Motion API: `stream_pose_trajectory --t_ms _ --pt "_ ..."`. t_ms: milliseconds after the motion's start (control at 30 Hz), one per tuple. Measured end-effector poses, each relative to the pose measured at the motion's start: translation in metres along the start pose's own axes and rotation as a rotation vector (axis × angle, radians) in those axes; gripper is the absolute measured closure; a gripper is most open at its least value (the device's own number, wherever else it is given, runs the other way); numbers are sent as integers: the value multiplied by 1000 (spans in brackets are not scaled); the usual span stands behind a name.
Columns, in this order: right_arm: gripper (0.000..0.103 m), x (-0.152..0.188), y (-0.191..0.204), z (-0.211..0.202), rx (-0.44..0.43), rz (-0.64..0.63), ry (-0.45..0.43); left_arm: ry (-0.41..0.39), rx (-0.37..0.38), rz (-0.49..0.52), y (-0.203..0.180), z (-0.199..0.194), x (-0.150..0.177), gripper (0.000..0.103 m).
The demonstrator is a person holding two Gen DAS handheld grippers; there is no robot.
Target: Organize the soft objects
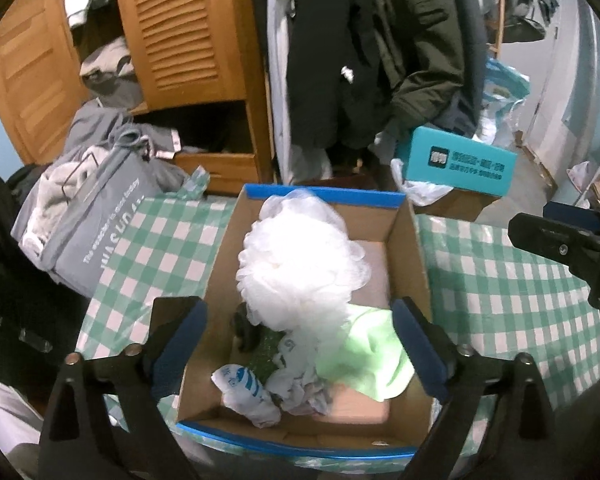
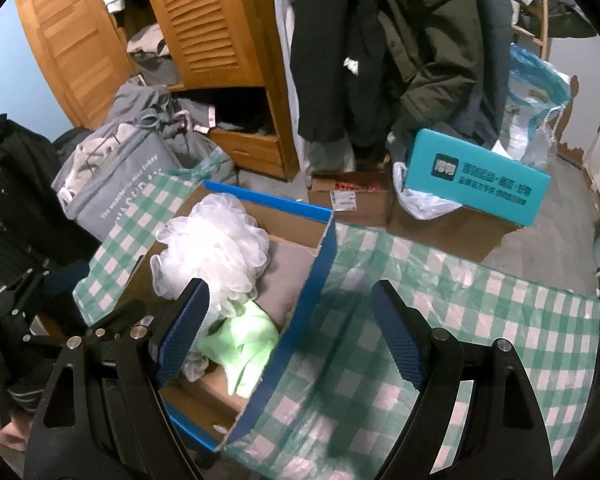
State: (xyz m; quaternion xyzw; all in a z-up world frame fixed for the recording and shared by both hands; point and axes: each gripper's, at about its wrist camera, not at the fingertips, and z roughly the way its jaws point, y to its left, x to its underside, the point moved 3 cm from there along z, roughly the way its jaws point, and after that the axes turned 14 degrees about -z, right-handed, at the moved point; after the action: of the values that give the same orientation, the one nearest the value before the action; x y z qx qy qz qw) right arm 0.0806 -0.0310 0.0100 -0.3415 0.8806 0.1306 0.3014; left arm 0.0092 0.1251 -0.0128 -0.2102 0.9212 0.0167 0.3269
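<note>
left gripper: jaws wide, empty, over cardboard box at frame centre | right gripper: jaws wide, empty | box holds white mesh pouf, green cloth, socks

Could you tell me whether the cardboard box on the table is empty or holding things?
Holding things: the cardboard box contains a white mesh pouf, a green cloth and crumpled socks.

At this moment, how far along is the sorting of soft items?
Looks nearly done: the white mesh puff, green cloth and white socks lie in the cardboard box. Left hand-held gripper and right hand-held gripper are open, empty. No loose items on the checkered cloth.
</note>
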Motion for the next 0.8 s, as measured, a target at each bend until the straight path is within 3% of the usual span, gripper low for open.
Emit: stream_pose_trajectory --t_ms 567,700,800 --pt "20 36 -34 -48 89 14 -50 -37 42 79 -38 -24 4 1" --pt "20 45 -43 -51 124 12 -50 -28 69 77 -47 -25 4 1" --pt "20 52 -49 -49 128 28 -40 -2 48 87 -52 -16 6 1"
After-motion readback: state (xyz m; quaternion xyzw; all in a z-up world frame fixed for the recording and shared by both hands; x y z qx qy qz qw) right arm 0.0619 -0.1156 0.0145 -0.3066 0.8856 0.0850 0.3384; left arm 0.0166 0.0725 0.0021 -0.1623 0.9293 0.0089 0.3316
